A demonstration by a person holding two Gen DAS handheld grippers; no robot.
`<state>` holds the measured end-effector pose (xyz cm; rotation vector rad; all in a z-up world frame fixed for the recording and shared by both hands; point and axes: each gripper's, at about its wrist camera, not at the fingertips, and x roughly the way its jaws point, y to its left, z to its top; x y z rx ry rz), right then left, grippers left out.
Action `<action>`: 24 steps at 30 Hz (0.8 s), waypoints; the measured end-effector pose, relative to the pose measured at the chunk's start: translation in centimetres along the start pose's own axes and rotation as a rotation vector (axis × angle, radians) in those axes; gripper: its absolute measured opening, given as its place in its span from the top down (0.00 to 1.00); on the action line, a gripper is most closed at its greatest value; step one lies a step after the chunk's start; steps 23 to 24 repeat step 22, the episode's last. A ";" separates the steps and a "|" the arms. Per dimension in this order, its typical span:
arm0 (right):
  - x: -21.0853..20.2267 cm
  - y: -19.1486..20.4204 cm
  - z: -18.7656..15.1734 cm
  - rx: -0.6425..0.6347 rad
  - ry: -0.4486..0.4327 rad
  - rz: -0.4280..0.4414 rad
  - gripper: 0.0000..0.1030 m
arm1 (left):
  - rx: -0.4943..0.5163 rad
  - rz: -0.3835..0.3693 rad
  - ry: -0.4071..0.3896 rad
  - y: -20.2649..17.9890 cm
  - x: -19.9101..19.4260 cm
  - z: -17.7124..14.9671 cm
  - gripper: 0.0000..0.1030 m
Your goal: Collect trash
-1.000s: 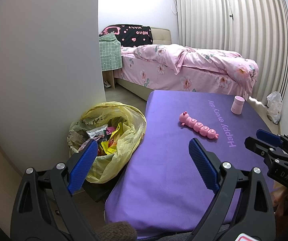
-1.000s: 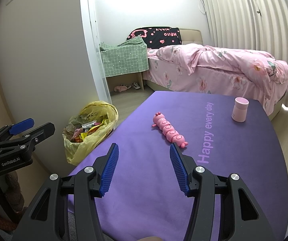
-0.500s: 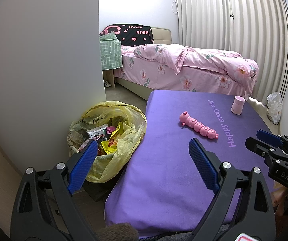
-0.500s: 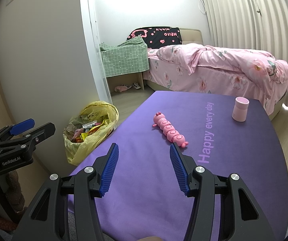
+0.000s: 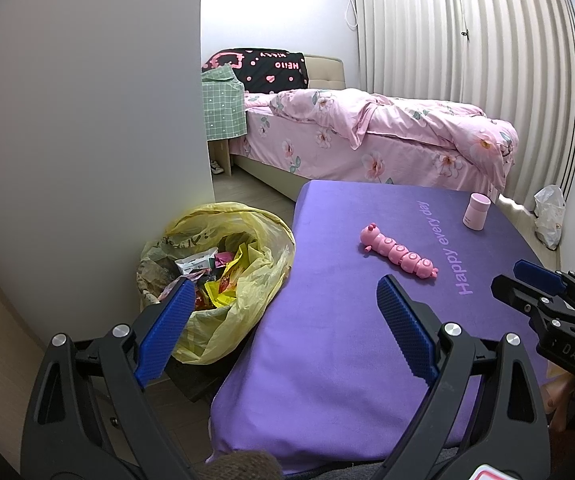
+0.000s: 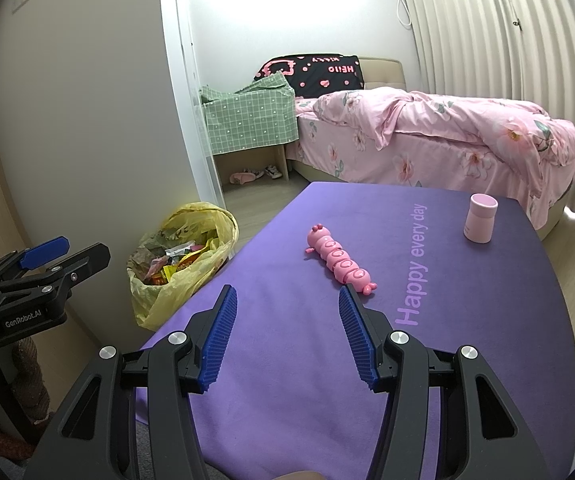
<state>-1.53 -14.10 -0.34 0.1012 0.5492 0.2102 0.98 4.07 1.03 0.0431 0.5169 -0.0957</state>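
Observation:
A trash bin lined with a yellow bag [image 5: 243, 276] stands on the floor left of the purple table [image 5: 327, 340]; it holds several wrappers. It also shows in the right wrist view [image 6: 191, 256]. My left gripper [image 5: 283, 320] is open and empty, over the table's left edge beside the bin. My right gripper [image 6: 285, 332] is open and empty above the table's near part. A pink caterpillar toy [image 6: 339, 260] and a pink cup [image 6: 480, 224] sit on the table ahead.
A white wall [image 5: 87, 120] rises behind the bin. A bed with pink bedding [image 6: 427, 136] lies beyond the table. A white plastic bag [image 5: 549, 216] sits on the floor at the far right by the curtain.

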 end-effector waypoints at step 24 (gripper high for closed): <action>5.7 -7.9 3.3 -0.036 0.096 -0.185 0.47 | 0.272 -0.485 0.191 -7.0 9.0 0.9 0.08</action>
